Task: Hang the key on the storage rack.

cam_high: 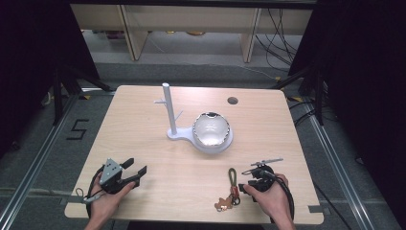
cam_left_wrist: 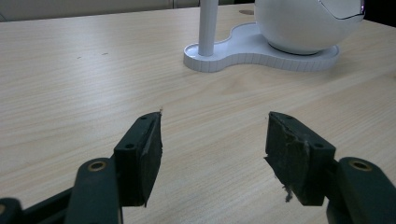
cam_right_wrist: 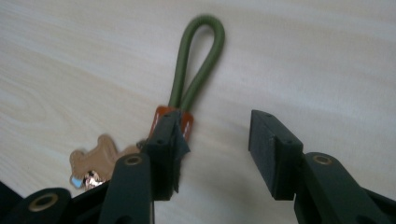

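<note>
Nothing is hung yet: the keychain (cam_high: 231,190) lies lower centre-right on the table (cam_high: 143,143), stand (cam_high: 168,111) bare; both the left gripper (cam_high: 136,170) and right gripper (cam_right_wrist: 215,140) have jaws spread, empty.

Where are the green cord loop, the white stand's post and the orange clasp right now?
green cord loop (cam_right_wrist: 198,56), right gripper view, on the right strand of the loop.
white stand's post (cam_high: 168,108), high view, middle of the upright post.
orange clasp (cam_right_wrist: 187,122), right gripper view, its uncovered right edge beside the tongs.
</note>
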Tool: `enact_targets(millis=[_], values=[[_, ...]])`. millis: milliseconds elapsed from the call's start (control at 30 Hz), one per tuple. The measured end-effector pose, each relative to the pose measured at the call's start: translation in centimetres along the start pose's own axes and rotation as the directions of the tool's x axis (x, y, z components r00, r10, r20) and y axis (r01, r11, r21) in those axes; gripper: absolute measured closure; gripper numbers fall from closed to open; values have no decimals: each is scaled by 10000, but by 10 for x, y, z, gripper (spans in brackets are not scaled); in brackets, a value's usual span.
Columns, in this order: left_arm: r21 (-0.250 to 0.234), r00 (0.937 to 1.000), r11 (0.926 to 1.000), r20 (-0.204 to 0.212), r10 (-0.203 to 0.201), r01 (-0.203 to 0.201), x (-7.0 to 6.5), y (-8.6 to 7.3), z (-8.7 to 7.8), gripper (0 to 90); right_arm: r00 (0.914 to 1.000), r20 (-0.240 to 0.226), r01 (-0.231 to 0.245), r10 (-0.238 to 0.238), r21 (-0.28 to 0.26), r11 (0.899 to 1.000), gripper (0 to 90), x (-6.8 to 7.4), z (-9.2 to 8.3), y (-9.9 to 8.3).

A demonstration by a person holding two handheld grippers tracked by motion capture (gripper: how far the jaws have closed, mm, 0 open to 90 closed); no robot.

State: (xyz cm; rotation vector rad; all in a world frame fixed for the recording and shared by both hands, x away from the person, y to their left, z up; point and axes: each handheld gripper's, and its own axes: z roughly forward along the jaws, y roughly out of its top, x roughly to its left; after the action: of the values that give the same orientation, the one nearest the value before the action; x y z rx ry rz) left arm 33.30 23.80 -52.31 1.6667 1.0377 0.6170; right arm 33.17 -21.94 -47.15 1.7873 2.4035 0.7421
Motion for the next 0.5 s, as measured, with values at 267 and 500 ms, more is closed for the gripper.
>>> enact_targets(millis=[267, 500], values=[[67, 10000, 10000, -6, -19, 19, 0, 0, -1, 353, 9974, 403, -633, 603, 775, 9950, 548, 13, -2, 6], [2, 9999, 10000, 17, 99, -99, -1, 0, 0, 357, 9982, 580, -207, 129, 1357, 9905, 553, 23, 2, 13]])
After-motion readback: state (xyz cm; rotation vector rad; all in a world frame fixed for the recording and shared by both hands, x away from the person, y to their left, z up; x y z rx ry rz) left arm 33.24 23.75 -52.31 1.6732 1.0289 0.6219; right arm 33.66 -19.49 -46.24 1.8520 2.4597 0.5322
